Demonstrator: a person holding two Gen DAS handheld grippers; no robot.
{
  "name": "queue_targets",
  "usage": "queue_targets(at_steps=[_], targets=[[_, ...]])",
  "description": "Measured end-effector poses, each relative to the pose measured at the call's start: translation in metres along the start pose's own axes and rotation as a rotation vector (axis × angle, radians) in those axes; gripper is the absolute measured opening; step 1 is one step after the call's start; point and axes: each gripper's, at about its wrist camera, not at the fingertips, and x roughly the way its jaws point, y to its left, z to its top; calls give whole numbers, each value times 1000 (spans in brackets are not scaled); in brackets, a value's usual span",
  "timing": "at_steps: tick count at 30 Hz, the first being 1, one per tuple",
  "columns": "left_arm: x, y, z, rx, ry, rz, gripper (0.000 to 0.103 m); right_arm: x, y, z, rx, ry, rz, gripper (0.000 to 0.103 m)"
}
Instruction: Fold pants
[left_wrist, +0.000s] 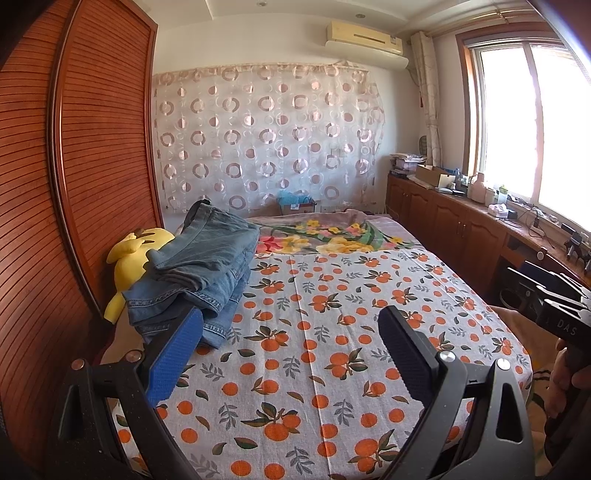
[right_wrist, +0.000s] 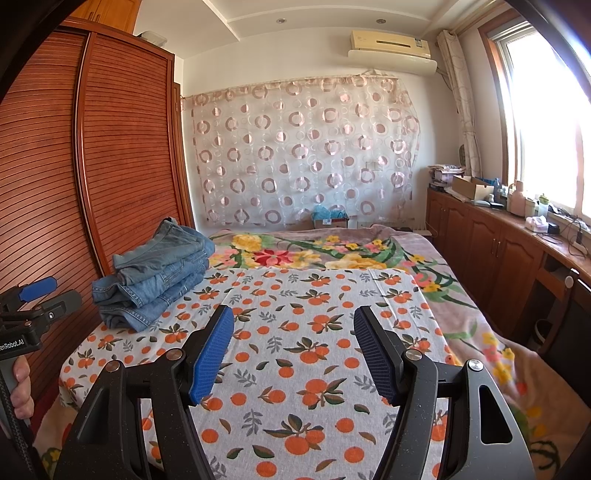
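Observation:
A stack of folded blue jeans (left_wrist: 199, 269) lies at the left side of the bed, next to the wardrobe; it also shows in the right wrist view (right_wrist: 155, 275). My left gripper (left_wrist: 291, 325) is open and empty, held above the sheet just right of the stack, its left finger overlapping the stack's near edge in view. My right gripper (right_wrist: 293, 325) is open and empty above the middle of the sheet, to the right of the jeans. The left gripper's body shows at the left edge of the right wrist view (right_wrist: 33, 310).
The bed carries an orange-print sheet (left_wrist: 332, 332) and a floral blanket (left_wrist: 332, 236) at the far end. A yellow plush toy (left_wrist: 129, 266) lies behind the jeans. A wooden wardrobe (left_wrist: 74, 166) stands left; cabinets with clutter (left_wrist: 461, 206) run under the window at right.

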Motion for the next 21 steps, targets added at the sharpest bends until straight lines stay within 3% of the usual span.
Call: queue_targets(at_steps=[21], targets=[[-1, 0, 0, 1, 0, 0, 96, 1, 2, -1, 10, 4, 0, 69]])
